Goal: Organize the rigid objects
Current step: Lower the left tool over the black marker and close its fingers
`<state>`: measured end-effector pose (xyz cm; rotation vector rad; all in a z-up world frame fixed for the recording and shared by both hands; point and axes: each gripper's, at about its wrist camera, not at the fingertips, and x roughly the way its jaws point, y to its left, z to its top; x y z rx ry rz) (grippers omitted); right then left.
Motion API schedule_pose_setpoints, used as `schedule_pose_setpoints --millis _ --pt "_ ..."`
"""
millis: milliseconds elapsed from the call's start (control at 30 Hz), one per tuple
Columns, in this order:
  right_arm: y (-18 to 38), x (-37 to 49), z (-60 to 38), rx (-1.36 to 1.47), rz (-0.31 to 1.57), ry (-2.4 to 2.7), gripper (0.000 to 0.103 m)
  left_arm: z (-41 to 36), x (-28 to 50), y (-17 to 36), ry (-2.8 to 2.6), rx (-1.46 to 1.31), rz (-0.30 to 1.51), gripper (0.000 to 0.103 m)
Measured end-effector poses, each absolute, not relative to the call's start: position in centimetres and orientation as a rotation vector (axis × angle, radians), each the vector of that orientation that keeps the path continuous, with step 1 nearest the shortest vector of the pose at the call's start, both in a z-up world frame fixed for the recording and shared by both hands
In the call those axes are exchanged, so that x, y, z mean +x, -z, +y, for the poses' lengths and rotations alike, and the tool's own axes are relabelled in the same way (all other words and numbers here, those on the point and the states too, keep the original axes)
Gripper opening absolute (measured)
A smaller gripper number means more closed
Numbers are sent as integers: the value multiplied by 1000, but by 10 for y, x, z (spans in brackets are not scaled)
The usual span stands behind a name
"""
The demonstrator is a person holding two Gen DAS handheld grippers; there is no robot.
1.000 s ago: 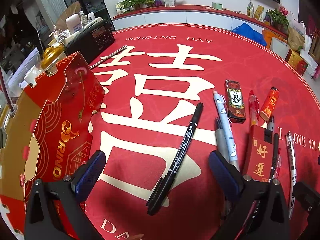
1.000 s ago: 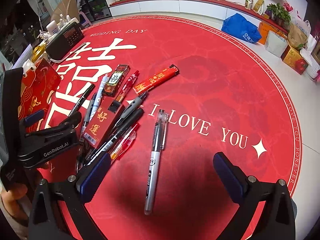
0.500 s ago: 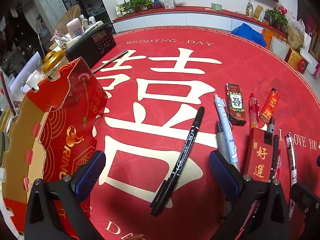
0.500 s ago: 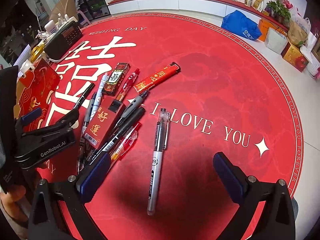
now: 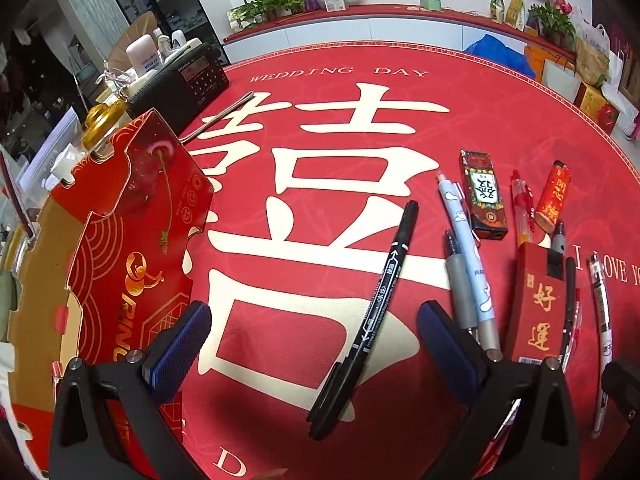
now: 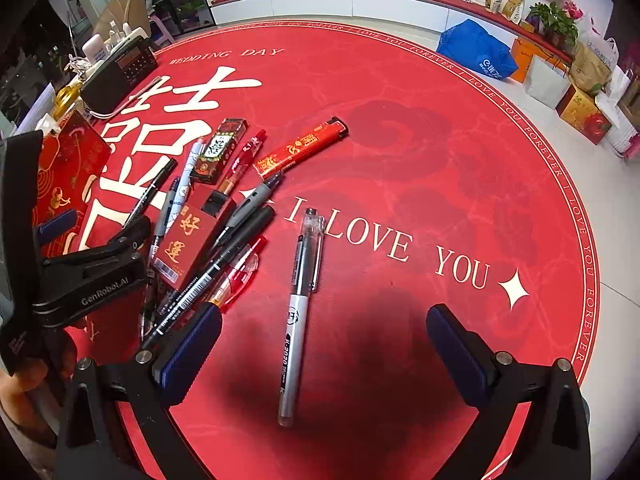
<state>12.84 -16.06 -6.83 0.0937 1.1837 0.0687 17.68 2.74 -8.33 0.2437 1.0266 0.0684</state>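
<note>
My left gripper (image 5: 314, 338) is open and empty above a black marker (image 5: 370, 314) that lies between its jaws on the red mat (image 5: 500, 120). My right gripper (image 6: 324, 344) is open and empty above a clear-capped silver pen (image 6: 300, 304). A heap of pens, a red box with gold characters (image 6: 188, 240), a dark patterned box (image 6: 218, 150) and a red lighter (image 6: 300, 148) lies left of the silver pen. The left gripper also shows in the right wrist view (image 6: 92, 276). A red gift box (image 5: 132, 240) stands at the left.
A black radio (image 5: 188, 80) and a metal rod (image 5: 220, 114) lie at the mat's far left. Bottles and clutter stand behind them. Bags and boxes (image 6: 476, 50) sit on the floor beyond the mat's far right edge.
Both grippers have drawn back a little toward me. The black marker and the silver pen now sit slightly farther up in the views. Nothing was grasped.
</note>
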Motion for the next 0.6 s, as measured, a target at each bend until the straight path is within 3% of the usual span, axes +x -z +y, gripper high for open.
schedule_pose_setpoints --millis 600 --pt "76 133 -158 65 1193 -58 103 39 184 79 -172 210 980 103"
